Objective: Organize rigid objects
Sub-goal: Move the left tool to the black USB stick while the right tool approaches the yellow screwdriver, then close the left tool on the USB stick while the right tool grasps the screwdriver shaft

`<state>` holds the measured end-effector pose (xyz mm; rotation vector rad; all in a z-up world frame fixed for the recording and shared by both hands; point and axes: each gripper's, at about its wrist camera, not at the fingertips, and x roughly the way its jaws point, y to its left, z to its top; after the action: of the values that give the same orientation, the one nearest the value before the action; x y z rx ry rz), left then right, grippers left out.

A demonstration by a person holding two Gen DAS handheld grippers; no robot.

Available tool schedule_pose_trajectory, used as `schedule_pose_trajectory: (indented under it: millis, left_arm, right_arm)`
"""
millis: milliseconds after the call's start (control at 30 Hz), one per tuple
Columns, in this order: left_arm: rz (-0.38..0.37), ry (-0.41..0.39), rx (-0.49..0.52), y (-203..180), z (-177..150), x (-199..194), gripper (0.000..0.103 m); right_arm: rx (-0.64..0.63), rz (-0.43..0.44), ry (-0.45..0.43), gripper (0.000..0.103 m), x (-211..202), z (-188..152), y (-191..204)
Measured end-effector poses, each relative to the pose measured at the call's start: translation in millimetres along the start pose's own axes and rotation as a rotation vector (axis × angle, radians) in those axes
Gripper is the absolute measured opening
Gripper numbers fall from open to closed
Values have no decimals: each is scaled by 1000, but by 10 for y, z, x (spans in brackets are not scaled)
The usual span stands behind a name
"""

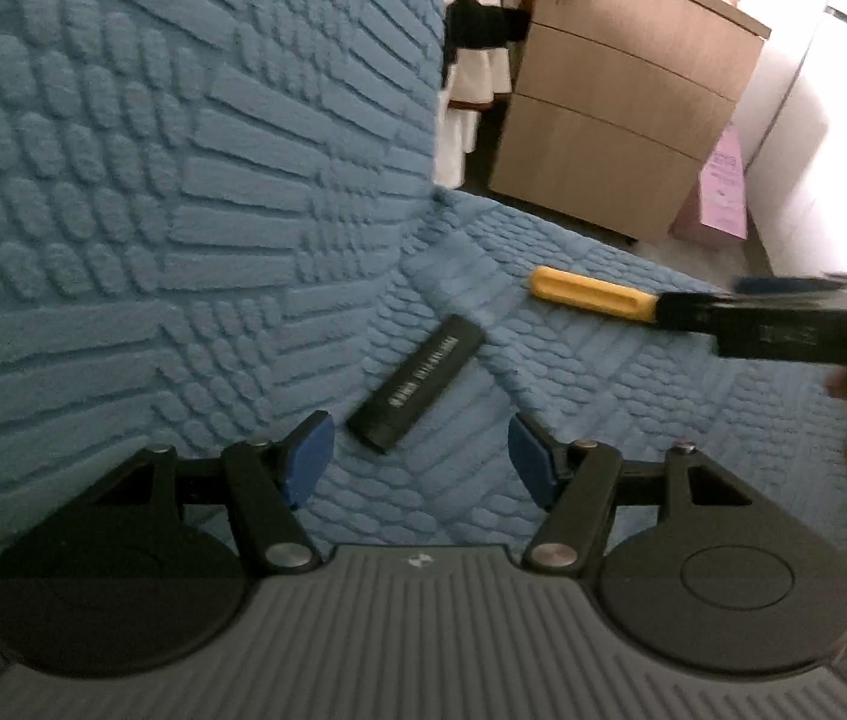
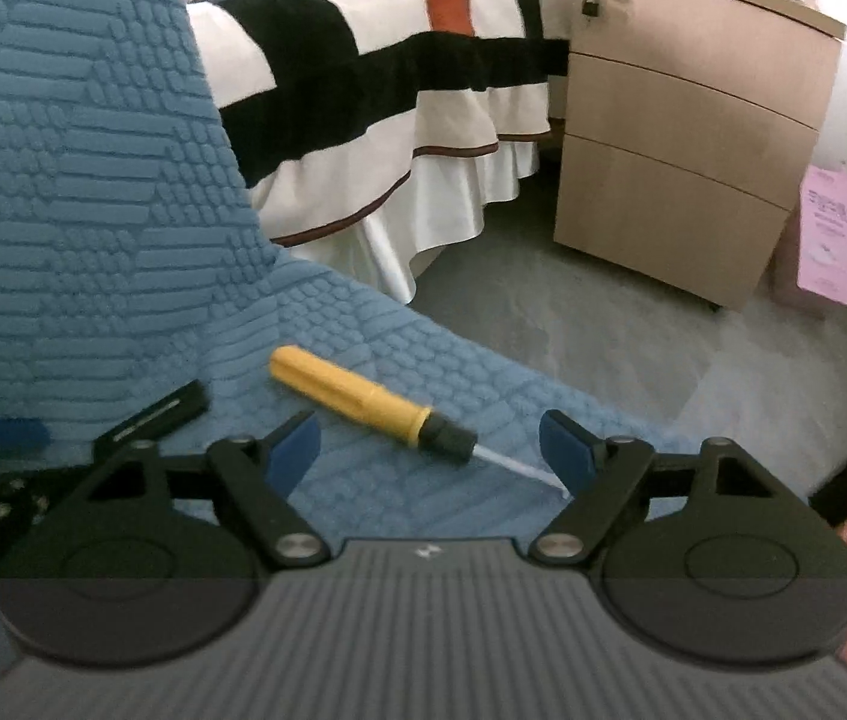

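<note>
A black rectangular bar with white lettering lies on the blue textured seat cover, just ahead of my open left gripper. A yellow-handled screwdriver with a black collar and metal shaft lies on the same seat, between the open fingers of my right gripper. In the left wrist view the screwdriver's yellow handle shows, its tip end hidden by the right gripper's body. The black bar shows at the left in the right wrist view.
The blue seat back rises at the left. Beyond the seat edge are a grey floor, a bed with a striped cover, a wooden drawer cabinet and a pink package.
</note>
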<state>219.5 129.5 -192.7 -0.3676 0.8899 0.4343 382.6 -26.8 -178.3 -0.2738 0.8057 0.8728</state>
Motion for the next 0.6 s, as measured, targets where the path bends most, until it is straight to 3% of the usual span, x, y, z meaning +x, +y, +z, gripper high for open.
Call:
schedule_pose_trajectory:
  millis: [67,200,467,600]
  left_arm:
    - [-39,1,11,-43,9,-14,70]
    - [-42,1,38,-97,22,0,70]
    - [-41,37,120,-58,196,141,62]
    - [-44,68,135,-42,270,265,60]
  right_arm:
    - [-42,12,14,81,108,37,15]
    - [-74,14,73,73,293,74,25]
    - [-127,57,102,73,223,-32,103]
    - [-167,48,97,60,162,-95,132]
